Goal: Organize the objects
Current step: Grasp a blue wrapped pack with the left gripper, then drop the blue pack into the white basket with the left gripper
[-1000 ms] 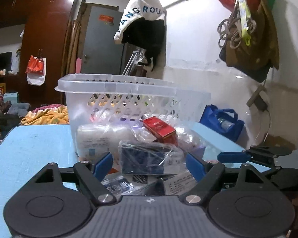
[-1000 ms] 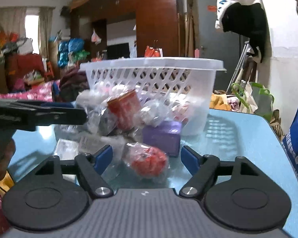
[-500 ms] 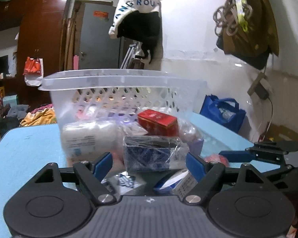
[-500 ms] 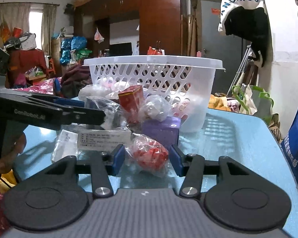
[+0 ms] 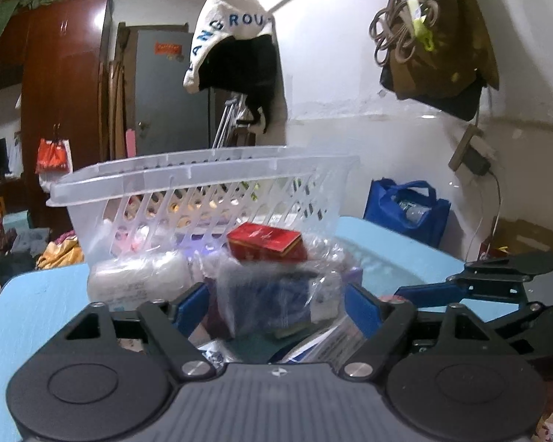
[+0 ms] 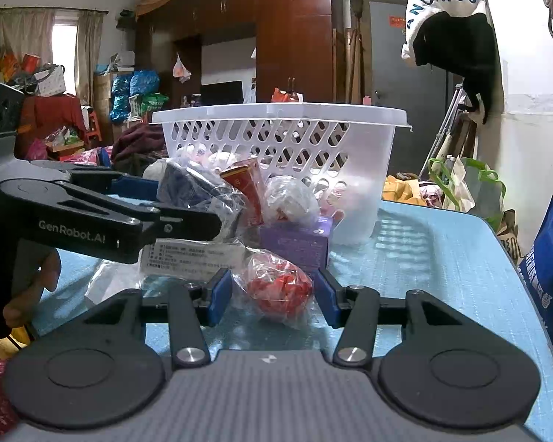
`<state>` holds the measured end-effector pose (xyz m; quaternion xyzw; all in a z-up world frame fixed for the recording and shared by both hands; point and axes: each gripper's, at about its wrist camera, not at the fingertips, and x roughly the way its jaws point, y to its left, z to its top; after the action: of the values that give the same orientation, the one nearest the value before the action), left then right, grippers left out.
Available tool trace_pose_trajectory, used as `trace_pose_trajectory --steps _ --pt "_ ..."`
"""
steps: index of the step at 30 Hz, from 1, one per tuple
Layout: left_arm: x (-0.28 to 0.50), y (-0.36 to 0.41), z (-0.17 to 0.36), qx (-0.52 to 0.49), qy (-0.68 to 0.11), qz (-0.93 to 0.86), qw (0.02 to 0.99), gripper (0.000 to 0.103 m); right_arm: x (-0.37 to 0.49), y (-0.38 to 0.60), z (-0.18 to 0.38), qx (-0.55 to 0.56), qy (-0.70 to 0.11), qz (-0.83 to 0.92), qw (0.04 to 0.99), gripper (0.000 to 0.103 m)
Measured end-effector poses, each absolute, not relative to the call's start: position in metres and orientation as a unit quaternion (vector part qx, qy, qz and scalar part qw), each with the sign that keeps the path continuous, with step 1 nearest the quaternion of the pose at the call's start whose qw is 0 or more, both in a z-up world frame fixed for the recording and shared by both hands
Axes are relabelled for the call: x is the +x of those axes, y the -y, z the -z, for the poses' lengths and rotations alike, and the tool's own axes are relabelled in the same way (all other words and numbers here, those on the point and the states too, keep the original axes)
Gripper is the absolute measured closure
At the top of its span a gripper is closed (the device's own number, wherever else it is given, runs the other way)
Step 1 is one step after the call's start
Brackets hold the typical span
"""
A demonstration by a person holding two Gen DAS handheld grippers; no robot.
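A white slotted plastic basket (image 5: 202, 180) stands on the light blue table (image 6: 442, 258), also in the right wrist view (image 6: 284, 136). A pile of bagged items lies in front of it. My left gripper (image 5: 276, 304) is shut on a clear bag holding a dark blue box (image 5: 276, 294), lifted off the table; a red box (image 5: 265, 245) sits behind it. My right gripper (image 6: 272, 293) is shut on a clear bag of red items (image 6: 278, 287) at table level. A purple box (image 6: 295, 245) stands just behind that bag.
A labelled white packet (image 6: 191, 258) and other bagged items lie at left of the pile. A blue tote bag (image 5: 405, 210) stands beyond the table's far right edge. Clothes hang on the wall (image 5: 236, 44). The left gripper shows in the right wrist view (image 6: 92, 217).
My right gripper closed on the bag of red items. My left gripper closed on the bag with the blue box and lifted it, tilting my view of the basket.
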<state>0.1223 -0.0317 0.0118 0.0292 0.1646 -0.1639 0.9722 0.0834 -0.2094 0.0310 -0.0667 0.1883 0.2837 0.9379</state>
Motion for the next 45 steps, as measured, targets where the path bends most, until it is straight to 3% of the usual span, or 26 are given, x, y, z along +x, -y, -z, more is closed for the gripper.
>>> trace_pose_trajectory --steps 2,27,33,39,40,41,42,44,45 --pt "0.122 0.032 -0.012 0.029 -0.164 0.163 0.972 0.042 0.083 0.209 -0.031 -0.066 -0.188 -0.285 0.938 0.05" --pt "0.1 -0.028 -0.06 -0.062 -0.076 0.152 0.984 0.043 0.077 0.22 -0.07 -0.035 -0.122 -0.275 0.953 0.051" --pt "0.148 -0.027 -0.116 -0.07 -0.077 0.136 0.985 0.043 0.108 0.201 -0.141 -0.037 -0.068 -0.264 0.961 0.051" --pt "0.217 -0.03 -0.128 -0.09 -0.142 0.108 0.98 0.042 0.178 0.169 -0.164 -0.063 -0.101 -0.244 0.962 0.051" --pt "0.225 -0.03 -0.126 -0.09 -0.148 0.109 0.979 0.042 0.184 0.166 -0.161 -0.068 -0.108 -0.249 0.96 0.049" --pt "0.232 -0.031 -0.123 -0.087 -0.15 0.108 0.979 0.035 0.189 0.162 -0.159 -0.074 -0.115 -0.257 0.957 0.043" --pt "0.239 -0.032 -0.121 -0.086 -0.157 0.103 0.978 0.027 0.19 0.161 -0.156 -0.074 -0.112 -0.256 0.957 0.026" --pt "0.241 -0.037 -0.116 -0.092 -0.161 0.09 0.978 0.027 0.188 0.164 -0.152 -0.067 -0.092 -0.241 0.964 0.0" --pt "0.235 -0.041 -0.114 -0.096 -0.154 0.098 0.979 0.027 0.183 0.167 -0.15 -0.063 -0.087 -0.245 0.964 0.0"
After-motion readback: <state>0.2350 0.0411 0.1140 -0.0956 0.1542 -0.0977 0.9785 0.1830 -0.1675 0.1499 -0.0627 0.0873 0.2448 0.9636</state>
